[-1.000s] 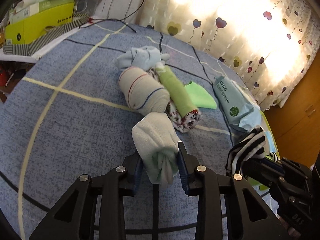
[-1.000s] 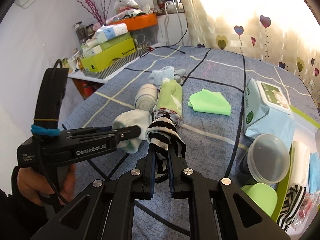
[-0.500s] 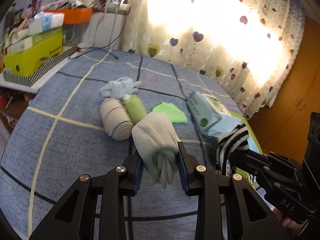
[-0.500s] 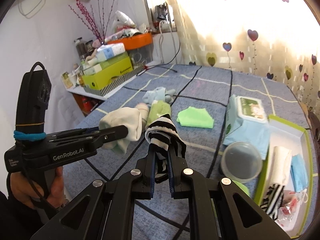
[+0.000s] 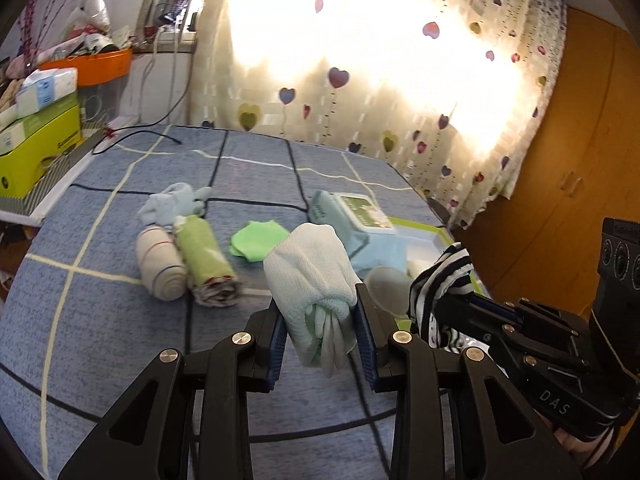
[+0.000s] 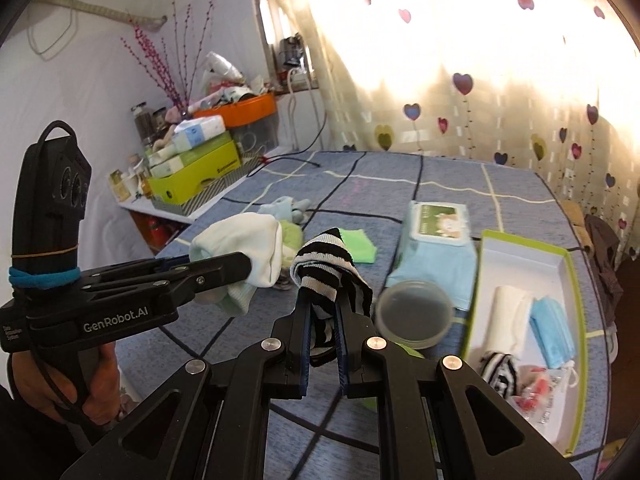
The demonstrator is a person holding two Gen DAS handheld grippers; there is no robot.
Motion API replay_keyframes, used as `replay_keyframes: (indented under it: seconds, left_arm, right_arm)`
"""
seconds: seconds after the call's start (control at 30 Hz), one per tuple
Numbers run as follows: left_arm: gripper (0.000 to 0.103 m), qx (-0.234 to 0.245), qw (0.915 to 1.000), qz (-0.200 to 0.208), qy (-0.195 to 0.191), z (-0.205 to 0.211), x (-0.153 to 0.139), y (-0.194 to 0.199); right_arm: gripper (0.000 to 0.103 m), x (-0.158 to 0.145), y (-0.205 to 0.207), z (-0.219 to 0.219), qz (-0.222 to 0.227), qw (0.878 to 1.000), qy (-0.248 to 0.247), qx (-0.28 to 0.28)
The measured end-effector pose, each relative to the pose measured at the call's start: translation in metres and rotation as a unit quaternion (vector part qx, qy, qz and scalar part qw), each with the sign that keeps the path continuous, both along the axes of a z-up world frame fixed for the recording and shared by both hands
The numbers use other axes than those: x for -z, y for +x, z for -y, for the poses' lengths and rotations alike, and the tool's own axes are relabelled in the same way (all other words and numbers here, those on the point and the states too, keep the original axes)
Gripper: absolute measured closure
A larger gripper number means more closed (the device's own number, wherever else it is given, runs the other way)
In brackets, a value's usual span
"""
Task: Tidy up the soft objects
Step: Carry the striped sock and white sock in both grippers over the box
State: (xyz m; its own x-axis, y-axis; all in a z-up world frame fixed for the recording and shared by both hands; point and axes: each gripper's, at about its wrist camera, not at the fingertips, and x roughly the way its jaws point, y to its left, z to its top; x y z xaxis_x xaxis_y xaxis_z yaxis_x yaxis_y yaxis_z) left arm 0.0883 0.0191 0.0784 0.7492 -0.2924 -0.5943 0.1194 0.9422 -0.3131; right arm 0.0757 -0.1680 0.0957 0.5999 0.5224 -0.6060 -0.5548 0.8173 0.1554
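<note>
I see a blue grid-lined bedspread (image 5: pixel 120 320) under a heart-print curtain (image 5: pixel 400 80) — rolled cloths left, green-rimmed tray (image 6: pixel 576 280) right. My left gripper (image 5: pixel 320 332) clamps a pale mint sock roll (image 5: pixel 312 280); my right gripper (image 6: pixel 322 344) pinches a striped sock (image 6: pixel 328 268) — both held above the bed.

wipes pack (image 6: pixel 438 222) | clear lid, possibly (image 6: pixel 414 314) | heart curtain (image 5: pixel 400 80)

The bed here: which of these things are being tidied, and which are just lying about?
Being tidied:
pale green rolled sock
black-and-white striped sock
green-rimmed box

Lying about:
wet wipes pack
clear plastic lid
yellow-green carton
</note>
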Motion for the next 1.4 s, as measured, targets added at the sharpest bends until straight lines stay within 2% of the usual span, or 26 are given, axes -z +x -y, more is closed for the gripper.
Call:
replay_keyframes:
  seconds: [0.47, 0.8, 1.2, 1.4]
  left_arm:
    - [0.071, 0.067, 0.9977, 0.01, -0.002, 0.058, -0.01, 0.008]
    - [0.071, 0.106, 0.9943, 0.008, -0.005, 0.093, -0.011, 0.014]
    - [0.071, 0.141, 0.99, -0.004, 0.003, 0.126, -0.006, 0.022]
    - [0.071, 0.163, 0.9863, -0.02, 0.008, 0.149, 0.004, 0.026]
  right_arm:
    - [0.093, -0.011, -0.004, 0.084, 0.015, 0.995, 0.002, 0.094]
    - [0.093, -0.01, -0.008, 0.117, 0.012, 0.992, -0.005, 0.127]
    - [0.093, 0.005, -0.005, 0.153, -0.006, 0.986, -0.007, 0.164]
    - [0.093, 0.023, -0.002, 0.168, -0.03, 0.984, -0.012, 0.175]
